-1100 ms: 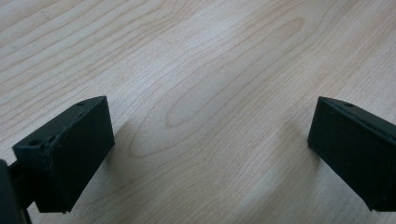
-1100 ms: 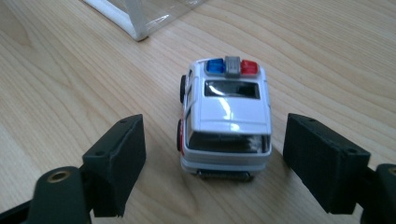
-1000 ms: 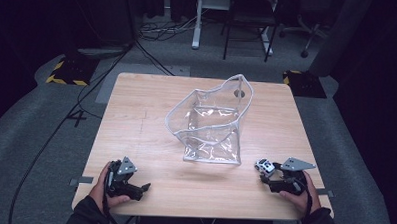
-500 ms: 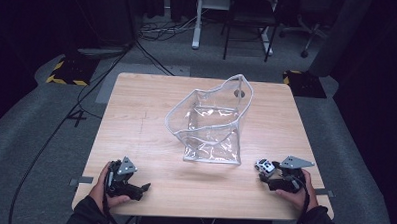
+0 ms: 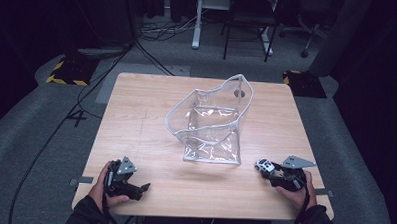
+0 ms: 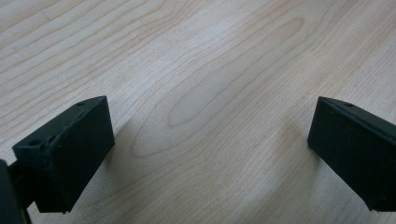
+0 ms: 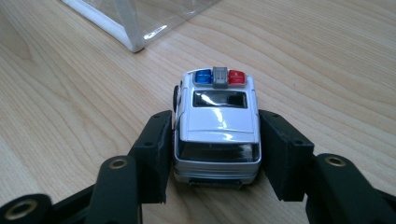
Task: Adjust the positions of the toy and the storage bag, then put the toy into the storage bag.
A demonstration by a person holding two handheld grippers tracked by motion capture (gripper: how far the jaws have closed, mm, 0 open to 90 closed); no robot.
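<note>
Left gripper (image 5: 143, 188): black body, grey three-cornered plate on top, black cable trailing. Its pads (image 6: 70, 156) are blocky, matte black, with small screw holes. Right gripper (image 7: 215, 151): same build, brass-ringed pivot holes. Person wears dark sleeves (image 5: 85, 215).

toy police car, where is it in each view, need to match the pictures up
High view: toy police car sits at the lower right of the table, at the tip of the right gripper.
Left gripper view: open jaws over bare wood; the car is not in it.
Right gripper view: car at centre, clamped between the jaws.
Shared landmark: the clear plastic bag, whose corner lies at upper left beyond the car.
</note>
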